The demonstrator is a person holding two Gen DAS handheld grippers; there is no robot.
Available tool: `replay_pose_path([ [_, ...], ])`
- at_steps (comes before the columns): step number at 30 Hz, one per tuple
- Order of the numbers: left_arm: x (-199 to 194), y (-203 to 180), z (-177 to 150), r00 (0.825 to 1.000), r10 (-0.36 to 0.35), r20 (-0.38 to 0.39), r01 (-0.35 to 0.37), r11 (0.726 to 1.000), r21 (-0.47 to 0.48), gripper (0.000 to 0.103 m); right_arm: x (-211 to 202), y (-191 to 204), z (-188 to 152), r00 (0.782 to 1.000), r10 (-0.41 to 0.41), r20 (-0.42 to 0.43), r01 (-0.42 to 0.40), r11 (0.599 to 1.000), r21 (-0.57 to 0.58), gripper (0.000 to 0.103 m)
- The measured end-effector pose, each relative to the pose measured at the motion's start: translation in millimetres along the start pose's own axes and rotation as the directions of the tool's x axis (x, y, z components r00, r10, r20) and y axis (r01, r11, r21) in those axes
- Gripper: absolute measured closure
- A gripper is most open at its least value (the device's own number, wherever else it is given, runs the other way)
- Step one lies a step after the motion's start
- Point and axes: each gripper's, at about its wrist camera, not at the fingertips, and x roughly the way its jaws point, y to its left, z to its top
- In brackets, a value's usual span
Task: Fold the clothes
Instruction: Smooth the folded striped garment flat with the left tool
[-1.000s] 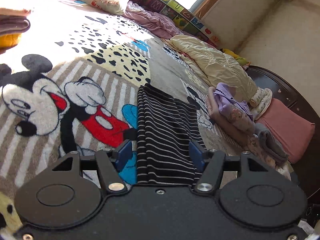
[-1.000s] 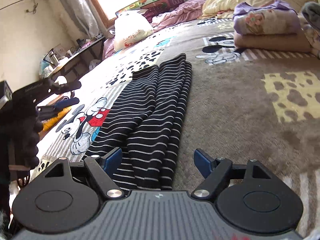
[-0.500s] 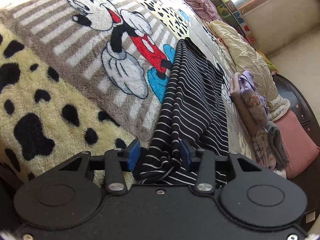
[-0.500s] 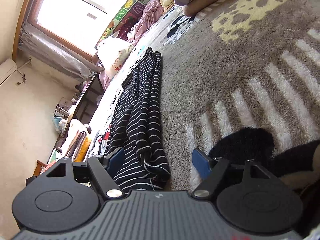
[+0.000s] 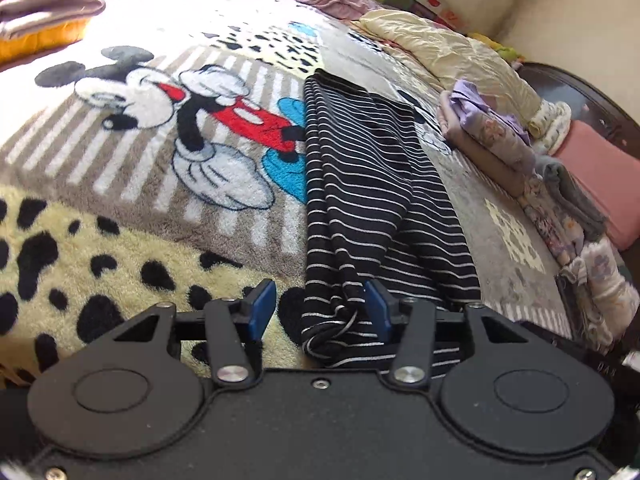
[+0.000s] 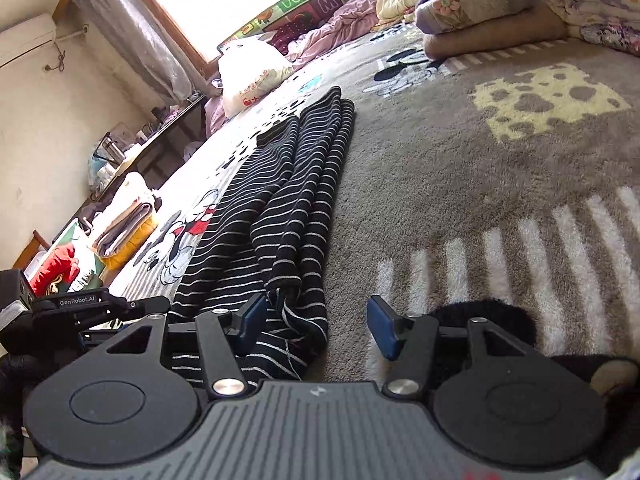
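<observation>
Black-and-white striped garment [image 5: 372, 200] is lying lengthwise on the bed's cartoon blanket [image 5: 132, 216], running straight away from both my jaws.
I am bringing the left gripper [image 5: 320, 306] and the right gripper [image 6: 316, 318] to its near end, one at each corner. Left jaws have just been opening, right just closing; both are standing released, hem bunched between them, pads not pressing. Neither hand is clearly nearer.
</observation>
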Motion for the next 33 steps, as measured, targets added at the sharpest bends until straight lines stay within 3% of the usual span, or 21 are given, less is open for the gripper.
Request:
replay_pose_path([
  [1,-4.5,-8.7,-4.4,1.000,0.020,0.013,-0.021,0.989,0.147,0.049,-5.4,6.0,2.4,1.000,-0.004,0.008,0.004,0.998,-0.067,0.046],
  [2,-6.9,-17.0,-11.3,0.999,0.047,0.021,-0.051,0.954,0.297,0.048,-9.6,13.8,5.1,1.000,-0.012,0.014,0.014,0.988,-0.153,0.046],
  [4,-7.5,-28.2,-29.3,0.994,0.097,0.042,-0.105,0.839,0.535,0.048,-15.9,29.3,7.2,0.999,-0.028,0.017,0.032,0.946,-0.324,0.046],
  [5,-7.0,-31.0,-39.3,0.993,0.108,0.054,-0.118,0.767,0.630,0.048,-18.4,36.5,7.2,0.999,-0.037,0.017,0.041,0.913,-0.405,0.046],
  [6,-6.6,-32.0,-47.0,0.992,0.110,0.062,-0.122,0.714,0.690,0.048,-19.6,42.2,5.0,0.999,-0.049,0.014,0.050,0.877,-0.479,0.044],
  [10,-2.8,-30.3,-76.3,0.987,0.106,0.121,-0.157,0.486,0.860,0.048,-16.1,57.9,-24.4,0.991,-0.136,-0.009,0.080,0.638,-0.766,0.038],
  [14,4.7,-34.5,-101.4,0.980,0.055,0.190,-0.198,0.242,0.950,0.048,-7.8,66.7,-63.3,0.974,-0.226,-0.007,0.071,0.336,-0.939,0.037],
  [16,7.5,-36.4,-110.2,0.971,0.024,0.237,-0.238,0.144,0.961,0.046,-3.6,68.9,-78.8,0.975,-0.220,0.009,0.069,0.264,-0.962,0.031],
  [18,7.8,-38.1,-109.5,0.961,0.008,0.276,-0.275,0.116,0.955,0.042,0.6,72.1,-92.2,0.978,-0.202,0.045,0.087,0.207,-0.974,0.029],
  [19,7.7,-39.5,-108.9,0.954,0.000,0.301,-0.299,0.102,0.949,0.042,2.1,74.2,-96.4,0.981,-0.185,0.053,0.089,0.197,-0.976,0.029],
  [20,8.5,-41.0,-109.4,0.947,-0.007,0.322,-0.321,0.083,0.943,0.042,2.8,76.2,-99.1,0.985,-0.159,0.060,0.092,0.198,-0.976,0.030],
  [24,17.3,-40.8,-123.1,0.926,-0.033,0.375,-0.376,-0.038,0.926,0.042,8.6,80.0,-101.0,0.986,-0.136,0.094,0.121,0.202,-0.972,0.026],
  [27,15.6,-35.9,-124.2,0.916,-0.040,0.398,-0.400,-0.030,0.916,0.042,7.1,79.5,-99.1,0.985,-0.127,0.115,0.139,0.202,-0.969,0.022],
  [33,13.6,-39.5,-120.6,0.912,-0.045,0.407,-0.407,0.010,0.913,0.042,-3.6,81.9,-86.0,0.982,-0.121,0.145,0.169,0.221,-0.960,0.028],
])
